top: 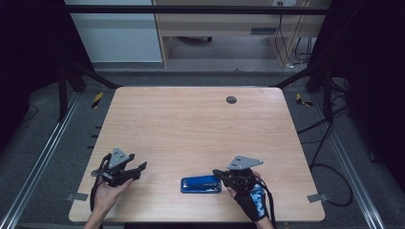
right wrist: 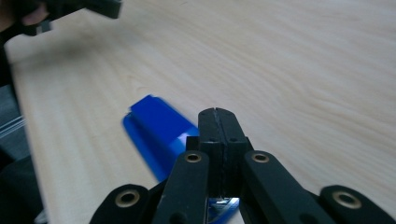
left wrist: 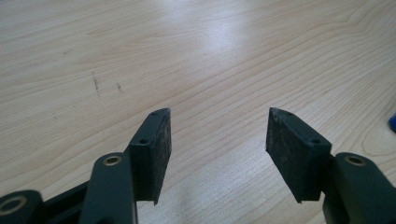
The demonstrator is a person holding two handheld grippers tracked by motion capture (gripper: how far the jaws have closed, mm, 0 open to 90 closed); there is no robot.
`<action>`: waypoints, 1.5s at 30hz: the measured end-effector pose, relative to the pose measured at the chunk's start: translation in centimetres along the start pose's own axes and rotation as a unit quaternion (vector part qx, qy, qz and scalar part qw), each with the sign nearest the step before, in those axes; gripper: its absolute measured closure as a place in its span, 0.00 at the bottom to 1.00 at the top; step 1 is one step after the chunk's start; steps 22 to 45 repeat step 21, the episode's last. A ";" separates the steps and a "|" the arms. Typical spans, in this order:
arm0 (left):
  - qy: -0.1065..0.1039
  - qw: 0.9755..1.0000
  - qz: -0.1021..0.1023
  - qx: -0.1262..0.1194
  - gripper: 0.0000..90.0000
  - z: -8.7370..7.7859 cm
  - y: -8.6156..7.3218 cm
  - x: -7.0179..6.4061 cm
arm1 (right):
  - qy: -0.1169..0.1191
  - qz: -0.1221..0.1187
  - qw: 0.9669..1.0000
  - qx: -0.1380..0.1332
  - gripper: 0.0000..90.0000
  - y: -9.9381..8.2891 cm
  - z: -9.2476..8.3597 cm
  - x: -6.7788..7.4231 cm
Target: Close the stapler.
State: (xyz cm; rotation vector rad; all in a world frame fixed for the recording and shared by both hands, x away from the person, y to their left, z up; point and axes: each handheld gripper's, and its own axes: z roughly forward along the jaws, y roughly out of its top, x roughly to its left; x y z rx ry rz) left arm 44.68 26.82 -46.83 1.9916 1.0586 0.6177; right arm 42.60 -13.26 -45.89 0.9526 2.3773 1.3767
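Pale wood grain runs across the tabletop (top: 191, 124), which carries one blue thing near its front edge. At the left of the high view the left gripper (top: 136, 169) sits in a bare hand (top: 109, 193) close to the front left corner, with its grey three-cornered plate on top and its jaws pointing toward the middle of the table. In the left gripper view those jaws stand well apart with bare wood between their dark pads (left wrist: 161, 149), so they are released and grasp nothing; a sliver of blue shows at the far right edge of that view. Right of it, well apart from the left gripper, lies the blue stapler (top: 200, 184), flat on the wood with its long side along the front edge; the blur makes me only fairly sure that it is a stapler. Its right end meets the right gripper (top: 217, 173), held by a hand in a dark glove with blue patches (top: 250, 198). In the right gripper view the right jaws are pressed together, pad against pad, with only a thin seam between them. They sit above the near end of the blue body, and nothing is caught between the pads. Farther back on the tabletop, a small dark round cap (top: 231, 99) is set into the wood.
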 end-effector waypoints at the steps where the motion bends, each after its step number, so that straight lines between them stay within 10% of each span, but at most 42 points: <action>1: 0.000 1.000 -0.001 -0.002 0.45 0.0 0.0 0.0 | -0.006 0.006 1.000 -0.004 0.93 0.0 -0.2 -0.3; 8: 0.001 1.000 -0.007 0.004 0.43 0.3 -0.2 0.3 | -0.080 0.030 0.996 -0.016 0.78 -0.4 -2.0 -3.1; 20: 0.010 1.000 -0.018 0.018 0.38 0.9 -0.6 1.2 | -0.207 0.074 0.975 0.039 0.48 -3.4 -3.9 -9.2; 45: 0.011 1.000 -0.020 0.020 0.37 1.0 -0.6 1.4 | -0.210 0.084 0.973 0.043 0.47 -3.5 -4.1 -9.4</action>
